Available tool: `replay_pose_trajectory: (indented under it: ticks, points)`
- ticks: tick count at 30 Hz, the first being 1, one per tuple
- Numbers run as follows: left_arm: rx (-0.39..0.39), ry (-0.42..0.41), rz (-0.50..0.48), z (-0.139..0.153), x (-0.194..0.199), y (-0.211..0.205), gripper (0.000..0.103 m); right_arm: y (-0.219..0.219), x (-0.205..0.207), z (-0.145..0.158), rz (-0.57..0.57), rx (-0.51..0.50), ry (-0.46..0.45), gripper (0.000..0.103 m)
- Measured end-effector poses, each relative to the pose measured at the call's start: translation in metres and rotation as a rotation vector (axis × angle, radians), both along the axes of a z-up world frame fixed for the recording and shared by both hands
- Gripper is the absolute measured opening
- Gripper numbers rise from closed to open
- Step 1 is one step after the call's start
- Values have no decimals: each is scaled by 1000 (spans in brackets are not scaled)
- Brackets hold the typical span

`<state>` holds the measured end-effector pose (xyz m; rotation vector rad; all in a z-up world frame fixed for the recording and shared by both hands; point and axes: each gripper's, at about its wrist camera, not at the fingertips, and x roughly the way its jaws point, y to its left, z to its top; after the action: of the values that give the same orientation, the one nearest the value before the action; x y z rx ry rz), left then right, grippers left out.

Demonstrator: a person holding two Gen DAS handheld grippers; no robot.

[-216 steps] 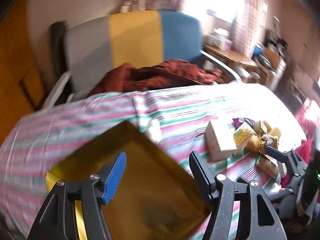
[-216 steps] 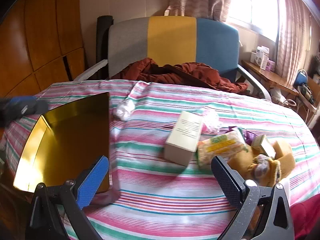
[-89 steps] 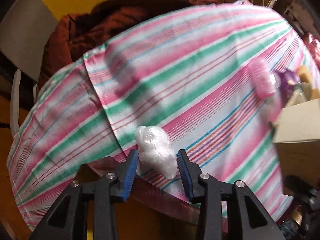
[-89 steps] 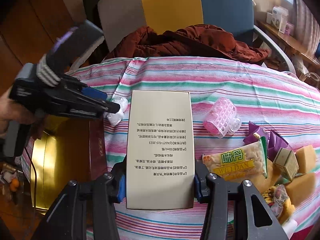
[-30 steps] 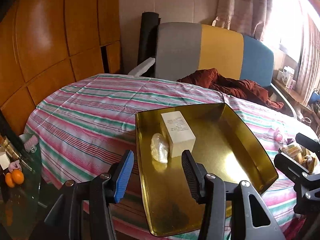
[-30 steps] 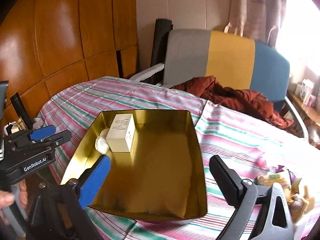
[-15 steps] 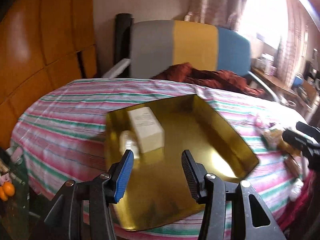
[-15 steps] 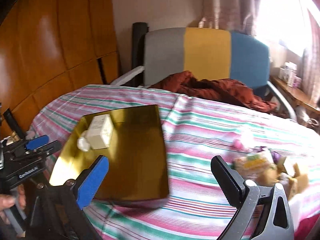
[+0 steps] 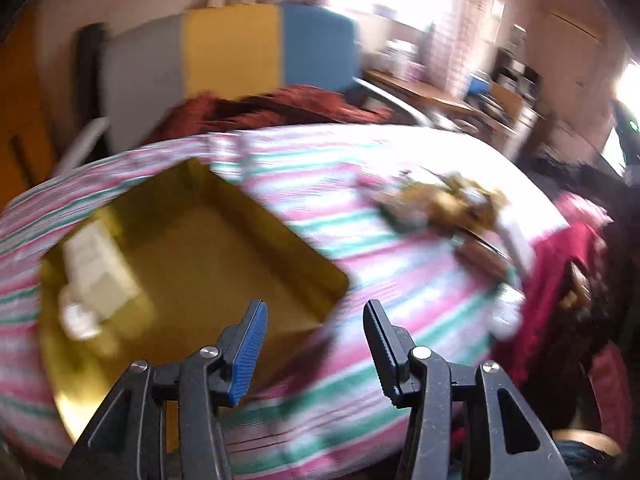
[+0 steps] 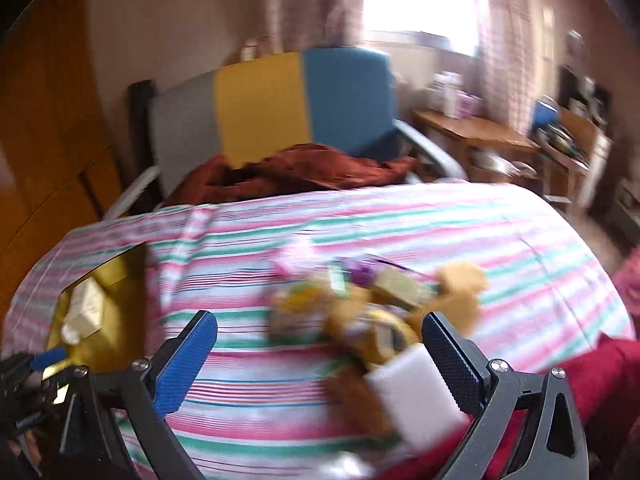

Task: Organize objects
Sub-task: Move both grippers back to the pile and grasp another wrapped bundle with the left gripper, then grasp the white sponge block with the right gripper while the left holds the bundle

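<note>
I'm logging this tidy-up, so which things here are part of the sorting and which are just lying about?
Part of the job: gold tray, cream box in it, pile of small items, white block.
Just lying about: chair, rust-red cloth, wooden desk.

pile of small items (image 10: 372, 312) — motion-blurred, unidentifiable | gold tray (image 10: 116, 280) — partly cut off

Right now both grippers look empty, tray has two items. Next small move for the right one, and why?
Probably bring the right gripper down onto the white block nearest its fingers and close on it. Its jaws stand wide open with nothing between them, the gold tray holds only the cream box and a plastic wad, and the loose pile is unsorted on the striped cloth.
</note>
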<state>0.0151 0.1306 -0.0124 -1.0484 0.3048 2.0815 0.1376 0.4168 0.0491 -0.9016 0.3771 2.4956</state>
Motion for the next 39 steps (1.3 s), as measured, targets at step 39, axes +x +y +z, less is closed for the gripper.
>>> replay_pose_trajectory:
  ticks: [39]
  points:
    - [-9,-334,-380,-86,45,136,36,43,-16,-78,276,-11,-564,95]
